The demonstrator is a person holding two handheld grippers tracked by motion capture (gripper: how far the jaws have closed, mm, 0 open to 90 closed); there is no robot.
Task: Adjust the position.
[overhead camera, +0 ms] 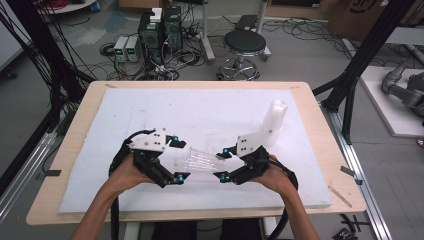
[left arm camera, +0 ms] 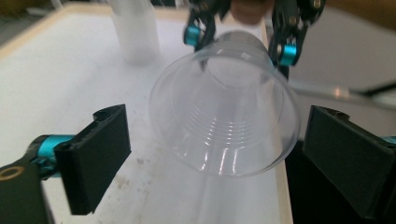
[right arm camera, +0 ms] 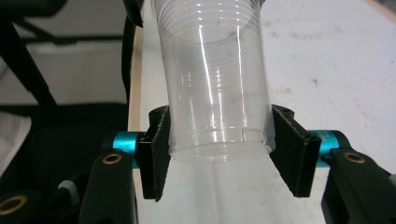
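Note:
A clear plastic cup [overhead camera: 202, 160] lies on its side in the air just above the white board, between the two grippers. My right gripper [overhead camera: 223, 163] is shut on the cup's narrow base; in the right gripper view its pads [right arm camera: 292, 149] press both sides of the cup [right arm camera: 215, 79]. My left gripper [overhead camera: 179, 159] is open at the cup's wide mouth. In the left gripper view the cup [left arm camera: 224, 121] opens toward the camera, and the black jaws stand apart on either side of its rim without touching it. The right gripper [left arm camera: 240, 42] shows behind the cup.
A tilted stack of translucent cups [overhead camera: 274, 120] stands on the white foam board [overhead camera: 150, 110] to the back right, also seen as the stack [left arm camera: 135, 30]. The board covers a wooden table [overhead camera: 45, 200]. A stool [overhead camera: 244, 42] and cables are on the floor beyond.

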